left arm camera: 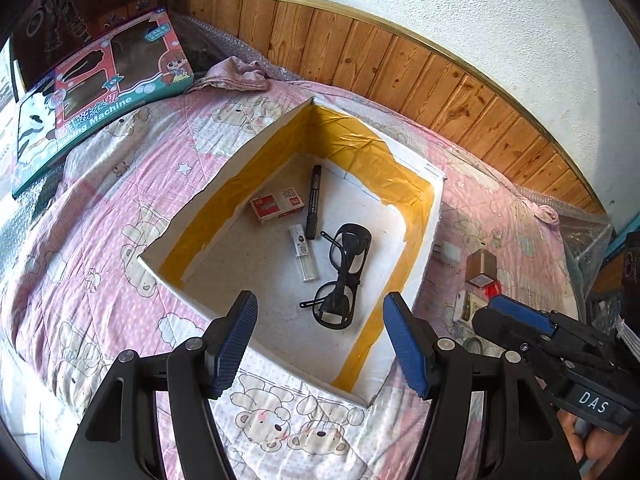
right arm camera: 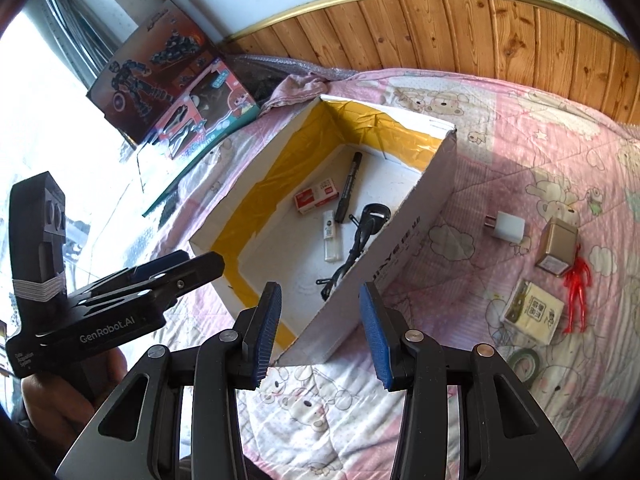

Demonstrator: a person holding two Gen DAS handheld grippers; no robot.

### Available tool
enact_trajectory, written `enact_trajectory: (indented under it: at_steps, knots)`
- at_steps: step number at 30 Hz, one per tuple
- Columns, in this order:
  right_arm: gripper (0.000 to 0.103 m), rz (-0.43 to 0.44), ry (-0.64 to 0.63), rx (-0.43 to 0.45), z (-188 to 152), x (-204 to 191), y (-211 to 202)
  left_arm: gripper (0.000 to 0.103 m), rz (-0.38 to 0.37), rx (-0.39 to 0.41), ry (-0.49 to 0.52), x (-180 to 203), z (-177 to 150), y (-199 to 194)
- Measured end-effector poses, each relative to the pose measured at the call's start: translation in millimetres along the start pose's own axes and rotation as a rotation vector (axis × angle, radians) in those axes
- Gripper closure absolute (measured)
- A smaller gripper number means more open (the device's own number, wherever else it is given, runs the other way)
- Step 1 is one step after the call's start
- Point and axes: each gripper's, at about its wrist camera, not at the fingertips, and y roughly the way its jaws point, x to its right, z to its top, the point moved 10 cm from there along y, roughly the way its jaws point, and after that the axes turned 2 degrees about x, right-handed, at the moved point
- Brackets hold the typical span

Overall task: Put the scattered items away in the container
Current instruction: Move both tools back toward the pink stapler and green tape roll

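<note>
Pink bear quilt (right arm camera: 500,128), white box (left arm camera: 416,280) in the middle; glasses (left arm camera: 340,276) inside it; left gripper (left arm camera: 320,340) and right gripper (right arm camera: 320,336) gape wide, empty.

White box (left arm camera: 192,216) holds glasses (left arm camera: 340,276), marker (left arm camera: 313,202); charger (right arm camera: 506,226) lies outside.

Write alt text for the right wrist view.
The open right gripper hovers over the near corner of a white box on a pink bedspread; inside lie a black marker, staples box and glasses. A charger, red figure and tape roll remain outside.
</note>
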Motion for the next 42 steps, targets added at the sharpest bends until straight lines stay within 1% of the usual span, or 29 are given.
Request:
enact_trajectory:
  at_steps: [4,8,15,20,22,24,29,32,34,35,38,42]
  knots:
    - [0.058,-0.007,0.04,0.022,-12.9,14.3,-17.0,0.037,-0.025,0.021,0.045,21.2,-4.7,-10.4]
    - [0.058,-0.032,0.105,0.043,-30.6,40.5,-33.3,0.037,-0.064,0.009,0.104,48.3,-16.0,-12.0]
    - [0.058,-0.099,0.249,0.07,-70.3,98.0,-60.6,0.037,-0.158,-0.058,0.258,118.9,-42.4,1.7]
    - [0.058,-0.16,0.343,0.09,-100.6,135.9,-79.1,0.037,-0.218,-0.135,0.34,164.6,-67.4,22.9]
    - [0.058,-0.187,0.367,0.084,-112.2,148.9,-81.2,0.037,-0.245,-0.16,0.368,180.7,-75.8,31.0]
    - [0.058,-0.223,0.379,0.068,-124.9,161.5,-80.2,0.037,-0.256,-0.187,0.386,193.8,-82.4,41.5]
    - [0.058,-0.294,0.373,0.0,-154.6,186.6,-60.5,0.037,-0.281,-0.249,0.44,223.5,-94.7,75.0]
    - [0.058,-0.305,0.346,-0.036,-164.6,192.5,-45.2,0.037,-0.27,-0.299,0.487,233.4,-105.0,101.3]
    - [0.058,-0.301,0.336,-0.044,-165.4,195.1,-38.4,0.037,-0.258,-0.357,0.493,234.6,-116.7,119.2]
    - [0.058,-0.297,0.339,-0.041,-164.4,197.6,-36.7,0.037,-0.246,-0.389,0.478,232.3,-122.7,126.2]
    - [0.058,-0.299,0.386,-0.026,-160.8,214.7,-37.4,0.037,-0.269,-0.456,0.405,228.0,-140.6,138.9]
    - [0.058,-0.273,0.454,-0.031,-155.3,238.3,-32.7,0.037,-0.211,-0.485,0.397,218.6,-159.6,162.7]
